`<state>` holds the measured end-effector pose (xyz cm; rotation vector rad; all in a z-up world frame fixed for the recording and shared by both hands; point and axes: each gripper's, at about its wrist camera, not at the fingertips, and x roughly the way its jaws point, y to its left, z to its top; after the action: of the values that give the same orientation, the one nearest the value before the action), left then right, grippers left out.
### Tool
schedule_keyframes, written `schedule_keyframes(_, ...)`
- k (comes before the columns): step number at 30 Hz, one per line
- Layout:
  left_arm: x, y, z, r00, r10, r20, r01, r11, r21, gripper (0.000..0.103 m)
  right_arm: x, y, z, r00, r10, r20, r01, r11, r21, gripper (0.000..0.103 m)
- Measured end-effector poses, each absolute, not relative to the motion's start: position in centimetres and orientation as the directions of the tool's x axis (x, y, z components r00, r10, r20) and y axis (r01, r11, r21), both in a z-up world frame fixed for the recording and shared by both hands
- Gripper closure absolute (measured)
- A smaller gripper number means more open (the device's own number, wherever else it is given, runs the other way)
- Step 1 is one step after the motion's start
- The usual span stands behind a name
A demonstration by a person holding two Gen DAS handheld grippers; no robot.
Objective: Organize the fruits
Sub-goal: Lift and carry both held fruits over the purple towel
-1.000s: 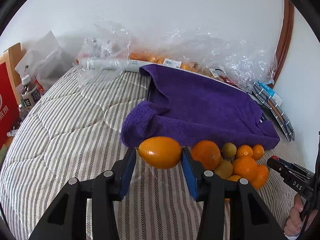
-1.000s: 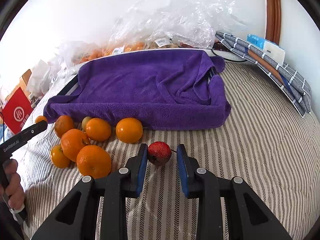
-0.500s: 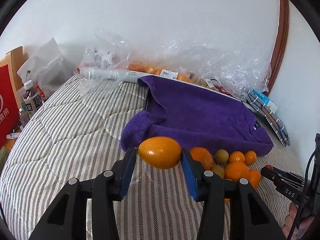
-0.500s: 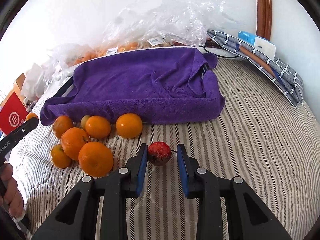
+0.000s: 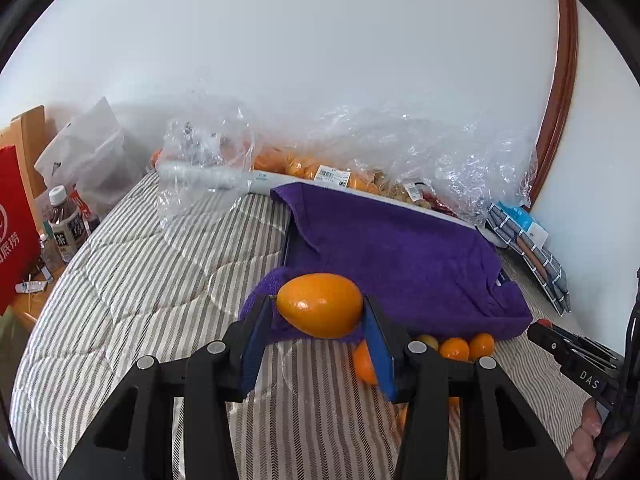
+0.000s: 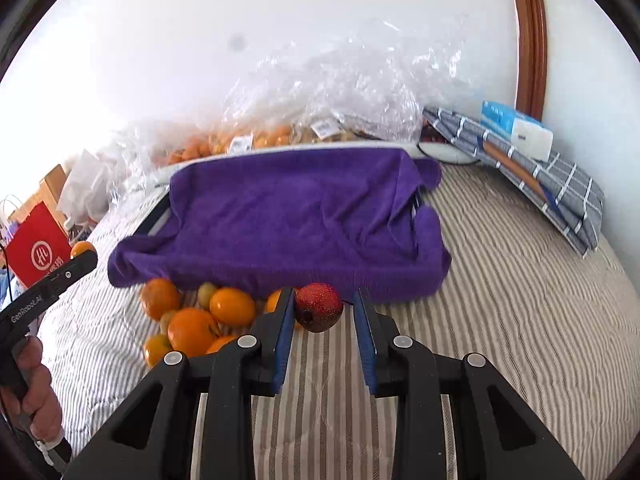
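Observation:
My left gripper (image 5: 318, 314) is shut on an oval orange fruit (image 5: 320, 310) and holds it above the striped bed, in front of the purple towel (image 5: 400, 256). My right gripper (image 6: 322, 308) holds a small red fruit (image 6: 319, 306) against its left pad; a gap shows beside the right pad. A heap of oranges (image 6: 192, 320) lies on the bed at the towel's near edge, left of my right gripper. In the left wrist view some of these oranges (image 5: 454, 348) show behind my right finger. The towel (image 6: 288, 216) covers a flat tray.
Clear plastic bags with more oranges (image 5: 304, 168) lie along the wall behind the towel. A folded checked cloth with a blue box (image 6: 520, 152) lies at the right. A red bag (image 6: 38, 252) and bottles (image 5: 64, 228) stand at the left bed edge.
Both grippers have risen with their fruit and tilted up; the towel and the orange heap now sit lower and closer in both views.

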<state>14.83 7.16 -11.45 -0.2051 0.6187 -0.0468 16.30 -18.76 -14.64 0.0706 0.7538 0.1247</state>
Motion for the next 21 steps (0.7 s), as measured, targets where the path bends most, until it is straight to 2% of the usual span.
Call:
schedule_keyframes(6, 17.3, 6.0, -8.4, 0.845, -0.081, -0.529, -0.01, 0.986, -0.168, 0.059, 18.7, -19.2, -12.9, 0.756, 0.148, -0.638, -0.096, 0.989, 0.116, 0.074)
schedule_keyframes(11, 20.6, 5.4, -7.3, 0.845, -0.089, -0.528, -0.022, 0.979, -0.2, 0.059, 21.1, -19.5, -11.9, 0.777, 0.159, -0.609, -0.101, 0.986, 0.129, 0.074)
schedule_keyframes(16, 23.6, 4.8, -7.8, 0.847, -0.055, -0.529, -0.053, 0.981, -0.186, 0.059, 23.7, -19.2, -11.7, 0.789, 0.161, -0.592, -0.11, 0.987, 0.121, 0.074)
schedule_keyframes(21, 25.5, 5.1, -9.9, 0.831, -0.069, -0.552, -0.067, 0.973, -0.223, 0.059, 26.0, -18.7, -12.6, 0.786, 0.169, -0.595, -0.119, 0.985, 0.123, 0.074)
